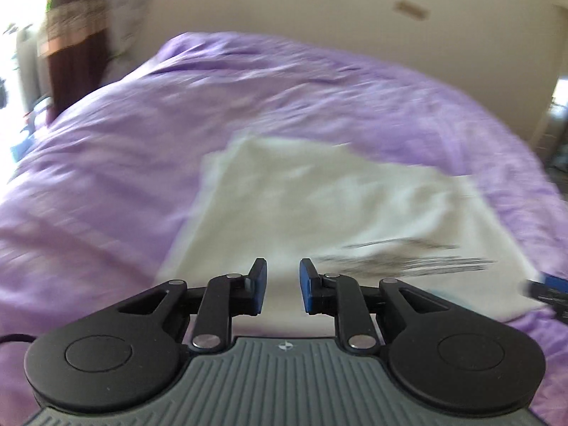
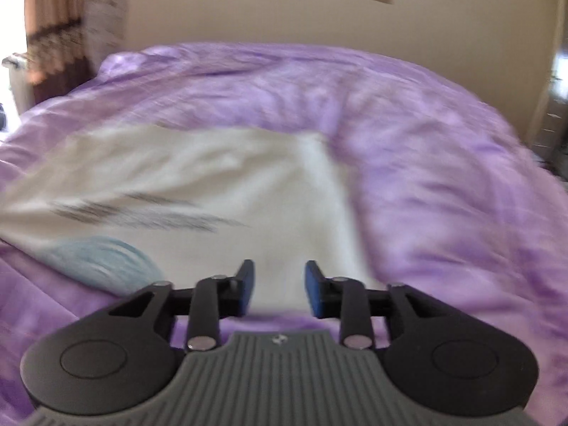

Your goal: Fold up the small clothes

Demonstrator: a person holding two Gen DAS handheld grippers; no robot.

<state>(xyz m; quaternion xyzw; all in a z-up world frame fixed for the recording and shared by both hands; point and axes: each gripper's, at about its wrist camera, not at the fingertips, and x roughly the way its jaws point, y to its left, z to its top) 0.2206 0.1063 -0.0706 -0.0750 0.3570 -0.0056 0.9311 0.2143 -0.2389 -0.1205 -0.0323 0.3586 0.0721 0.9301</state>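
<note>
A white garment (image 1: pixel 319 206) with dark lettering lies flat on the purple bedspread (image 1: pixel 124 135); it also shows in the right wrist view (image 2: pixel 213 184), with a light blue patch (image 2: pixel 103 259) at its near left edge. My left gripper (image 1: pixel 283 285) is open and empty over the garment's near edge. My right gripper (image 2: pixel 280 289) is open and empty over the garment's near right edge. The right gripper's tip (image 1: pixel 548 289) shows at the right border of the left wrist view. Both views are motion-blurred.
The bedspread (image 2: pixel 443 177) covers the whole bed. A beige wall (image 2: pixel 284 10) stands behind it. A brown curtain (image 1: pixel 71 35) and a bright window are at the far left. Clutter shows at the far right edge.
</note>
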